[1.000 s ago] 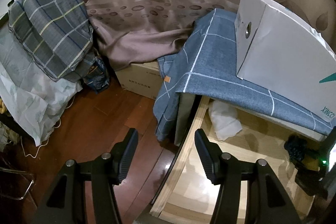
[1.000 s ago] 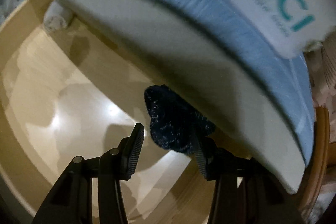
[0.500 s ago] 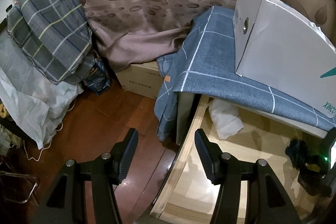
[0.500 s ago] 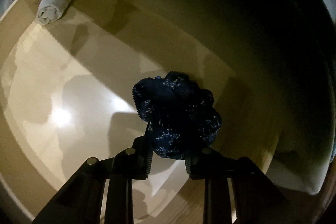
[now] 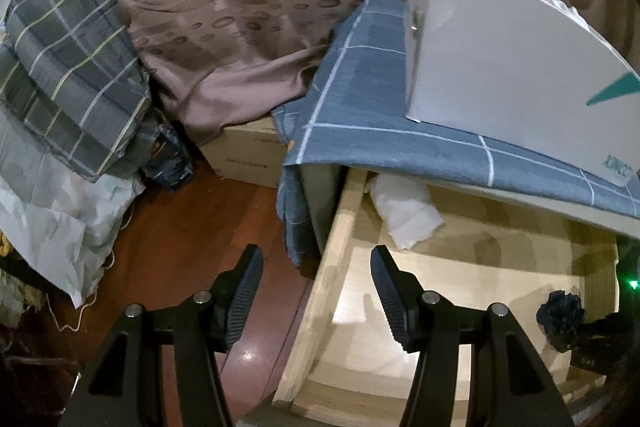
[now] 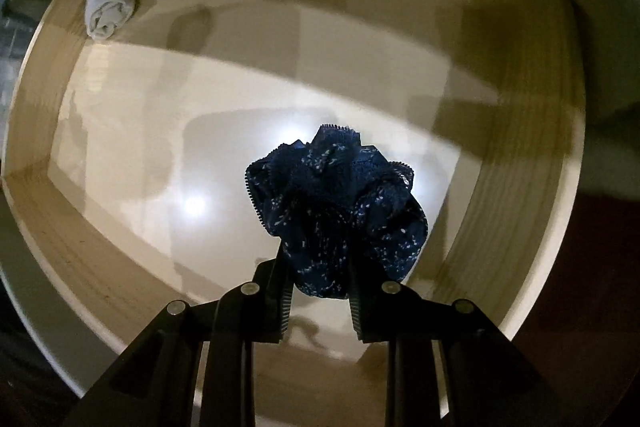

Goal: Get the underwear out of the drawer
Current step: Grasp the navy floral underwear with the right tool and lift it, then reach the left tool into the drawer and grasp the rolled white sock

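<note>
Right gripper [image 6: 320, 297]: fingers clamped on the dark blue underwear [image 6: 336, 211], a bunched wad sticking out past the tips.
What just changed: a second ago those fingers were wide, the bundle tucked under the blue cloth [image 5: 384, 115] near the drawer's back edge; half a second ago they pinched in. Now the bundle looks lifted clear of the drawer [image 6: 532, 211] floor (no fabric trails on the wood that I can see).
Where the underwear is: over the drawer's right side, near its front right corner; from the left wrist camera it shows as a dark clump [image 5: 560, 315] at that end.
Left gripper [image 5: 316, 291]: fingers wide apart, holding nothing, hovering above the drawer's left edge, same spot as before.
Also in the drawer: a white rolled garment [image 6: 112, 3] in the back left corner, untouched.
On top: a white box [image 5: 500, 67] sits on the blue cloth.
What it means: the grab looks done; what's left is carrying the bundle up and out past the front edge.
</note>
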A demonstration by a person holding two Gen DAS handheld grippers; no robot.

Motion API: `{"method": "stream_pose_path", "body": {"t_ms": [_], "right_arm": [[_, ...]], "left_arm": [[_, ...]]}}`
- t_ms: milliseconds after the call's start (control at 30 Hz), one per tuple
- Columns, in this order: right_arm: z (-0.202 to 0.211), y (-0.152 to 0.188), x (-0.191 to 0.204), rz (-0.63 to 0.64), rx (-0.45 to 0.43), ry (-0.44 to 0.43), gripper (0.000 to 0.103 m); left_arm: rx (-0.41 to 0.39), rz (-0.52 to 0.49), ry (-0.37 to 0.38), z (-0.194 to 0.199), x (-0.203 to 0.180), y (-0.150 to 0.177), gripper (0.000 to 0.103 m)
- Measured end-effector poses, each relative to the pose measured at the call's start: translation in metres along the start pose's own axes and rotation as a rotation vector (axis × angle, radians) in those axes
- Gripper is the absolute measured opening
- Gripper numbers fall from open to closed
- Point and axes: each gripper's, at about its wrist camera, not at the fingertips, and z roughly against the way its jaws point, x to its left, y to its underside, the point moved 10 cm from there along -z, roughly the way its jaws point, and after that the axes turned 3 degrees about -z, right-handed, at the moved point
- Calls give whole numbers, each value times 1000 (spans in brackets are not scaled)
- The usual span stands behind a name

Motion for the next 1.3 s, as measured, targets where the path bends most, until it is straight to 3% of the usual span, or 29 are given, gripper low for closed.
{"method": "stream_pose_path", "body": {"t_ms": [167,367,533,633,700,767,900,1033,1300], "right_arm": [[-9,27,-5,-181,88,-88,22],[-17,50,-13,-277,165,-133,21],[-20,61,-20,-322,158,-155,21],[-23,66,-44,-324,155,-158,21],[-25,69,-48,-317,152,-155,21],[-26,51,-40,-319,152,-162,21],[-28,59,-40,-337,149,-188,21],[-31,61,-43,-336,149,-187,21],[-11,46,-38,-339,152,-181,21]], "left_arm": [[27,-35,43,-4,-14,5,57],[78,-32,125,-11,-25,11,57],[114,-12,237,-15,-39,14,57],[85,-106,285,-13,-57,8,57],[38,-211,239,-14,-65,4,57],[3,-290,206,-16,-71,2,57],[-33,-474,147,-27,-89,7,57],[-73,-670,24,-38,-100,13,57],[-140,-963,-164,-62,-119,27,57]]}}
